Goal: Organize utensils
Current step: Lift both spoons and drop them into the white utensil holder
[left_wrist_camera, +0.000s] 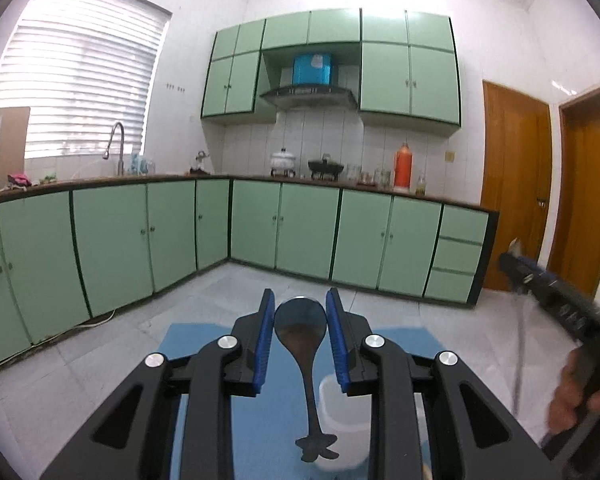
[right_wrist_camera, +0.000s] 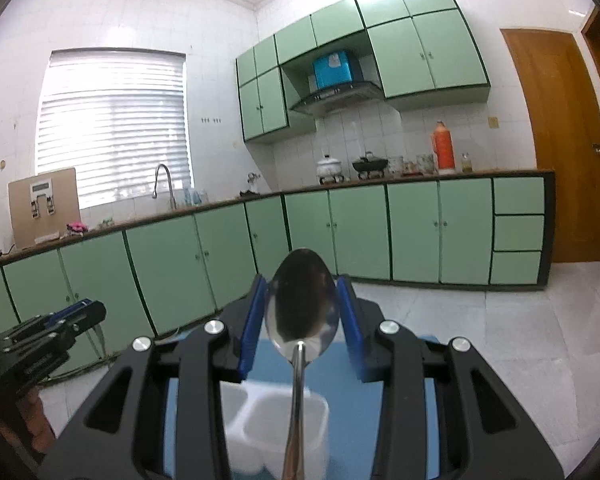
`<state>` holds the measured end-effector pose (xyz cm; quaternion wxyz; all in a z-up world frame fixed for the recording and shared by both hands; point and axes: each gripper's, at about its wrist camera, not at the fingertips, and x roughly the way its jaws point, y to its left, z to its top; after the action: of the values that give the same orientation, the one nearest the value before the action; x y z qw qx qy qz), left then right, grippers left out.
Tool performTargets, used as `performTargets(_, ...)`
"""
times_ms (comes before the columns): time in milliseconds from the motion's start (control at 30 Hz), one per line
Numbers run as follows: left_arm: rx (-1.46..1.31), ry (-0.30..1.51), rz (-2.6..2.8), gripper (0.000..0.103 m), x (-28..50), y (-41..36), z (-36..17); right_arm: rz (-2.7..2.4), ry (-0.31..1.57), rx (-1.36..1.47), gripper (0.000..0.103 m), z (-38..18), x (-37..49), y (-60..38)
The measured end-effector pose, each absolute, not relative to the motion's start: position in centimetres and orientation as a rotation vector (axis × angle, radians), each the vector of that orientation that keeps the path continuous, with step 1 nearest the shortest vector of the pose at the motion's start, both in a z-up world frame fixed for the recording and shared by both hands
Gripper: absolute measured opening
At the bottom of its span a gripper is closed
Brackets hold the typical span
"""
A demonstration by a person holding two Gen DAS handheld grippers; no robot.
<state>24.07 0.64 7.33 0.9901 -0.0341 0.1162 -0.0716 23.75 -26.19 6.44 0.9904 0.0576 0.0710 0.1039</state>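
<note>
My left gripper is shut on the bowl of a dark spoon, whose handle hangs down to a star-shaped end. Under it stands a white utensil holder on a blue mat. In the right wrist view, my right gripper is shut on the bowl of a shiny metal spoon. The handle of that spoon hangs over the two-compartment white utensil holder. Each gripper shows in the other's view: the right gripper at the right edge, the left gripper at the left.
Green base cabinets run along two walls under a dark counter with a faucet, pots and an orange flask. Wooden doors stand at the right. A hand grips the right tool.
</note>
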Motion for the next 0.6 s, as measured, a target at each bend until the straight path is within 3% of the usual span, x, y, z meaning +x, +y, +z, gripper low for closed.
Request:
performTargets(233,-0.080,0.193,-0.181,0.026,27.1,-1.2,8.7,0.210,0.137,0.169,0.035,5.2,29.0,-26.0)
performTargets(600,-0.069,0.325,-0.220,0.026,31.3,-3.2,3.1,0.216,0.182,0.154,0.035,0.9,30.7,-24.6)
